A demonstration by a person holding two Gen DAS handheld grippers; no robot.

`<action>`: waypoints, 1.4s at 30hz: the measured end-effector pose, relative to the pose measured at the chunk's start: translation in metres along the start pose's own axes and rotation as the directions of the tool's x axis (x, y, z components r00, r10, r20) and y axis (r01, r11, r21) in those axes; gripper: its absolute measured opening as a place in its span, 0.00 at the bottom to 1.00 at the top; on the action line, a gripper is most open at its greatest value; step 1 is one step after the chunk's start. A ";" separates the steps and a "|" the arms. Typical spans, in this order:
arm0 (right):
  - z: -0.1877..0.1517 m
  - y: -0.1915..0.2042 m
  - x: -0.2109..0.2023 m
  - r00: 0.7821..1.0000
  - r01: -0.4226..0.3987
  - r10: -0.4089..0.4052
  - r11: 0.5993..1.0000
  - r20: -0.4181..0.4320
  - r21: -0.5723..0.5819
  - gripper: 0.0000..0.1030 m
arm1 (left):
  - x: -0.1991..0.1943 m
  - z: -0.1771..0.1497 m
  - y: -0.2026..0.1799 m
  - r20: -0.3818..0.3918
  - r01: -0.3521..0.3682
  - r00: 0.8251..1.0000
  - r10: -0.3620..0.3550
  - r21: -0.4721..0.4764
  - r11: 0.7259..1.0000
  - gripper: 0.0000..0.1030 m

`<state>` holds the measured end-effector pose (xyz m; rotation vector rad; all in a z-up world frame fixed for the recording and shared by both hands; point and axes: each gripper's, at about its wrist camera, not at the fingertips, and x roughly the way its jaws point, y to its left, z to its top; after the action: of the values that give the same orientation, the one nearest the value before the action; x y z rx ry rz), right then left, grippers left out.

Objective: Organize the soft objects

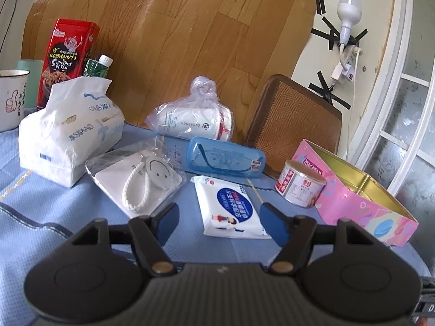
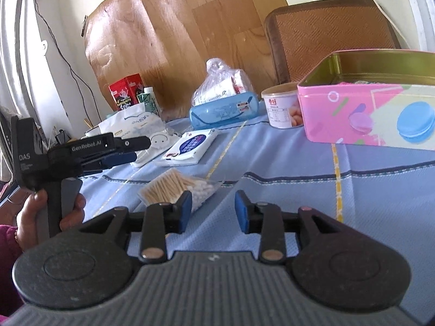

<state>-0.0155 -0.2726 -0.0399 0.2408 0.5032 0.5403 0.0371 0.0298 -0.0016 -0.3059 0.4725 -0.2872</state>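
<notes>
A white and blue wet-wipe pack (image 1: 231, 206) (image 2: 190, 146) lies flat on the blue cloth. My left gripper (image 1: 221, 222) is open around its near end; its right fingertip (image 1: 273, 224) overlaps the pack's edge and the left one stands clear. In the right wrist view a hand holds that left gripper (image 2: 130, 149) at the left. My right gripper (image 2: 213, 210) is open with nothing between its fingers. A clear bag of cotton swabs (image 2: 176, 184) lies just beyond its left finger. An open pink tin (image 1: 367, 206) (image 2: 367, 114) stands to the right.
A soft tissue pack (image 1: 68, 135) and a bagged white pouch with a smiley tag (image 1: 141, 179) lie on the left. Behind are a blue glasses case (image 1: 225, 157), a bagged cup (image 1: 193, 119), a small can (image 1: 299, 182), a red tin (image 1: 68, 59) and a mug (image 1: 11, 97).
</notes>
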 end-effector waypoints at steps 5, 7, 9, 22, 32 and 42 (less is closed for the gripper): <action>0.000 0.000 0.002 1.000 -0.006 0.006 1.000 -0.007 -0.001 0.41 | 0.000 0.000 0.000 -0.001 0.007 1.000 -0.007 -0.004 1.000 0.65; 0.001 0.000 0.002 1.000 -0.010 0.010 1.000 -0.009 -0.002 0.43 | 0.000 -0.001 0.000 0.000 0.009 1.000 -0.009 -0.004 1.000 0.65; 0.001 0.001 0.002 1.000 -0.014 0.014 1.000 -0.013 -0.007 0.44 | 0.000 -0.001 0.000 0.001 0.012 1.000 -0.012 -0.005 1.000 0.65; -0.001 0.010 0.004 1.000 -0.018 0.018 0.999 -0.022 -0.036 0.50 | -0.001 -0.001 0.002 0.004 0.024 1.000 -0.024 -0.015 1.000 0.65; -0.002 0.014 0.006 0.999 -0.021 0.020 0.999 -0.031 -0.042 0.50 | -0.001 -0.002 0.001 0.002 0.027 1.000 -0.027 -0.019 0.999 0.65; -0.004 0.018 0.006 0.999 -0.026 0.024 0.998 -0.034 -0.051 0.50 | -0.001 -0.002 0.001 -0.001 0.033 0.999 -0.033 -0.020 0.999 0.65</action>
<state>-0.0210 -0.2544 -0.0393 0.1891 0.5186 0.5819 0.0353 0.0311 -0.0033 -0.3330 0.4725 -0.3150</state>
